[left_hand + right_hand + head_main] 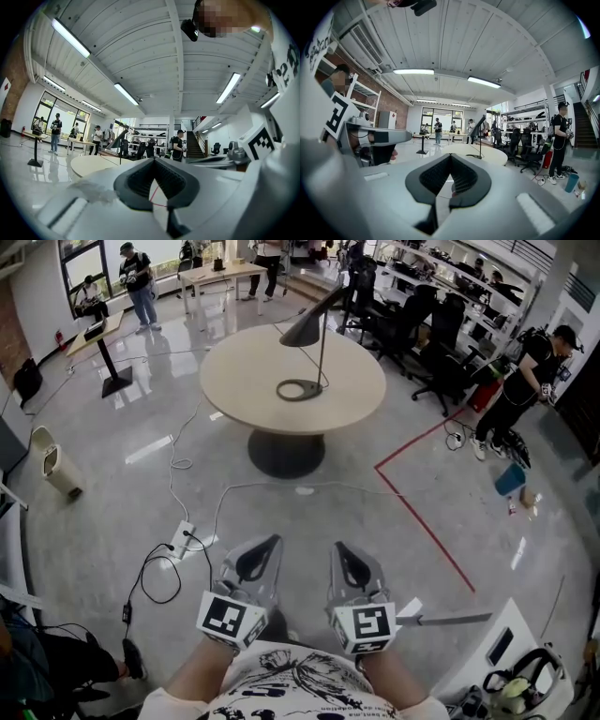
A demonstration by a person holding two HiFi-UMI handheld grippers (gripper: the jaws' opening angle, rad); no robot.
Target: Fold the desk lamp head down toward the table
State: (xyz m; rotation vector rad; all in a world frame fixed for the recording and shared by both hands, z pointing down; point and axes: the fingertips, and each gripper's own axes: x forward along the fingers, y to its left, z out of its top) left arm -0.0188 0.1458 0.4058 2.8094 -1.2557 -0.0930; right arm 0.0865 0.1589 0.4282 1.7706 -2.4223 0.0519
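The black desk lamp (322, 351) stands upright on the round beige table (244, 371), well ahead of me. Its cone head (304, 330) leans up to the left on a thin stem, and a ring base (298, 389) lies flat on the tabletop. Both grippers are held low by my body, far from the lamp. My left gripper (273, 541) and right gripper (339, 548) are shut, tips together, with nothing held. Past the jaws, the lamp (120, 141) is small in the left gripper view, and the lamp (480, 127) is also small in the right gripper view.
A power strip (181, 538) and black cables (159, 573) lie on the glossy floor between me and the table. Red tape (422, 512) marks the floor to the right. Office chairs (441, 352) and a standing person (520, 390) are on the table's right. A white bin (54, 463) sits left.
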